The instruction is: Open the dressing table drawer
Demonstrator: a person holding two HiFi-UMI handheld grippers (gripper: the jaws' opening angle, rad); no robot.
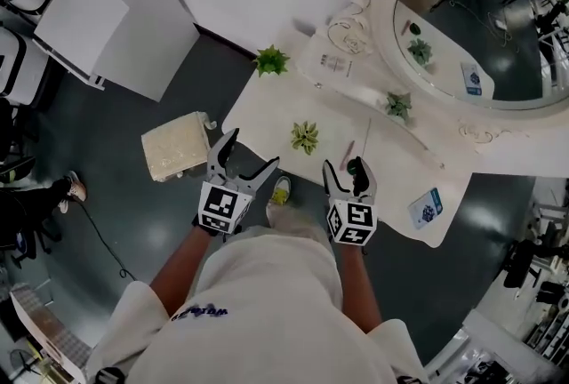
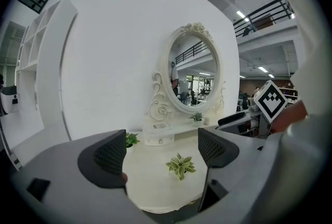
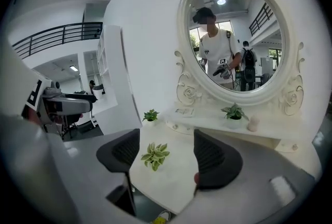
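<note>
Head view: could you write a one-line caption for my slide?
Both open and empty, the left gripper and right gripper point toward a white dressing table with an oval mirror.

Dark grey floor [image 1: 142,204], white wall [image 2: 119,46]

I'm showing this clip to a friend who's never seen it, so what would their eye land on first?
The big oval mirror in its ornate white frame dominates the back of the white dressing table, at the head view's upper right. Nearer, a small leafy plant sits mid-tabletop, and the left tool and right tool hover at the table's near edge, jaws apart and empty.
</note>
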